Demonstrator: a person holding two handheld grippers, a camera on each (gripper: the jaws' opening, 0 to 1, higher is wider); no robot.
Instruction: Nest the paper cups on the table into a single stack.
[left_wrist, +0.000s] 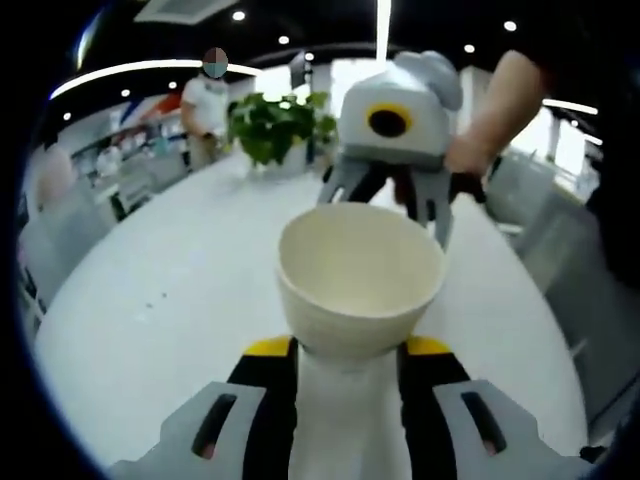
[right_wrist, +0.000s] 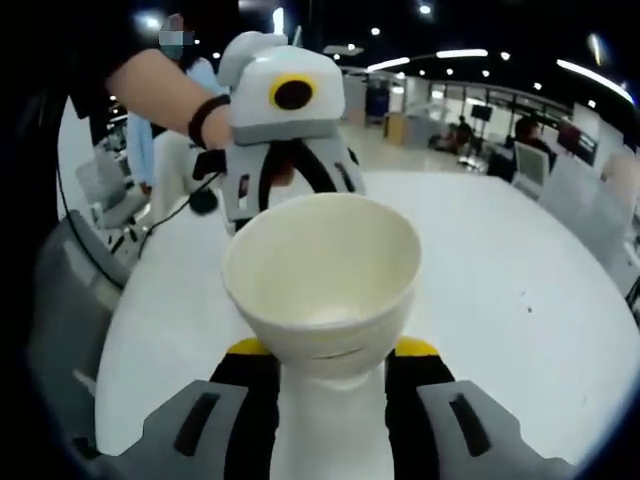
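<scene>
Two cream paper cups, one gripped in each set of jaws, held above the round white worktop (left_wrist: 150, 300).

In the left gripper view, a cream paper cup (left_wrist: 360, 280) is clamped at its base between the yellow-tipped jaws of the left gripper (left_wrist: 345, 350), mouth open toward the camera, roughly over the middle of the worktop. The right gripper (left_wrist: 400, 195) is seen just behind it, held by a hand (left_wrist: 470, 155), its jaws pointing down at the cup's far rim. In the right gripper view, a second cream paper cup (right_wrist: 320, 275) is pinched the same way, and the left gripper (right_wrist: 290, 180) is seen close behind that cup. A green potted plant (left_wrist: 275, 125) is parked at the worktop's far edge, with a person (left_wrist: 210, 100) beyond it.
</scene>
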